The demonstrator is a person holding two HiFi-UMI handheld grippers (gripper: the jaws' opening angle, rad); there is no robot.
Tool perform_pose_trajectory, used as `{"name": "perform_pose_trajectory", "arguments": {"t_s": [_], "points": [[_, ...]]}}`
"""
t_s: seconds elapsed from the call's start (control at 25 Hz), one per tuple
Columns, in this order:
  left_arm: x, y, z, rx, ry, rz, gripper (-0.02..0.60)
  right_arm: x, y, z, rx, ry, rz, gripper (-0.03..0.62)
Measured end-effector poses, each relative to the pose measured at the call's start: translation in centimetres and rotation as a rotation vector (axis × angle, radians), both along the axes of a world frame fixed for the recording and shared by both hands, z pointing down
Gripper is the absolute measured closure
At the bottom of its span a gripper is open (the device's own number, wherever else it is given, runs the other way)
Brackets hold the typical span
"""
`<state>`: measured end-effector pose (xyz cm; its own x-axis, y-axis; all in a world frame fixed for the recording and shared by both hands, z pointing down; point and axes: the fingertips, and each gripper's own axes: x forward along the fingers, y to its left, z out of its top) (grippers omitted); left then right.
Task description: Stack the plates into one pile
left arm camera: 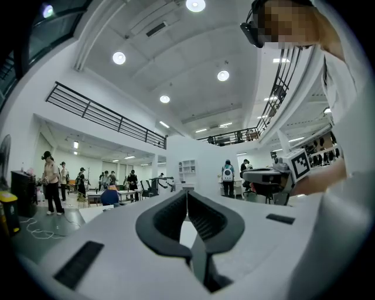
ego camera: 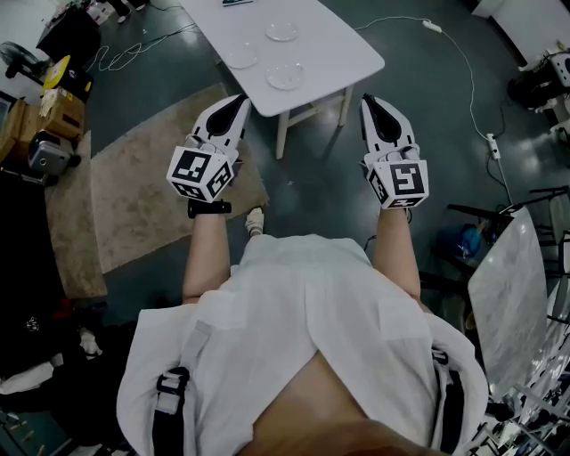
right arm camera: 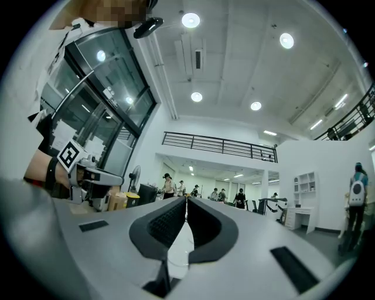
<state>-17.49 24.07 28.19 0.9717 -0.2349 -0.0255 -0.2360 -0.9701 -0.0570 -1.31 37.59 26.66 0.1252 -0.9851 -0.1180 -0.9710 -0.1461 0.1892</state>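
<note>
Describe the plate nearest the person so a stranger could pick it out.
Find the white table ahead of the person. The nearest plate, transparent, lies by its near edge; the other two plates lie farther back, apart from it.

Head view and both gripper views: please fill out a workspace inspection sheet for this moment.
Surface: white table, mostly bare.
Job's things: three clear plates, lying apart, none stacked.
Clutter: dark item at the table's far edge, cut off by the frame.
Grippers: left gripper and right gripper both shut, empty, short of the plates.
Cables: white cable trailing over the floor right of the table.
Surroundings: rug, boxes on the left, marbled slab on the right.
</note>
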Motion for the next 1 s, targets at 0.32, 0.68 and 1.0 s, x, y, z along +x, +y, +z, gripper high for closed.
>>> {"name": "perform_pose_trajectory", "arguments": {"t_s": [0.32,0.68,1.0], "points": [[0.3,0.3,-0.3,-0.007,0.012,-0.012,0.568,0.5,0.2,0.1,-0.002,-0.007,-0.008,0.563],[1.6,0.4,0.4,-0.025,-0.006,-0.001,0.566,1.0,-0.3,0.8,-0.025,-0.016,-0.023,0.562],[4.6,-2.6,2.1,-0.068,-0.02,0.002,0.563,2.6,-3.8,2.2,-0.071,-0.016,-0.054,0.557]]}}
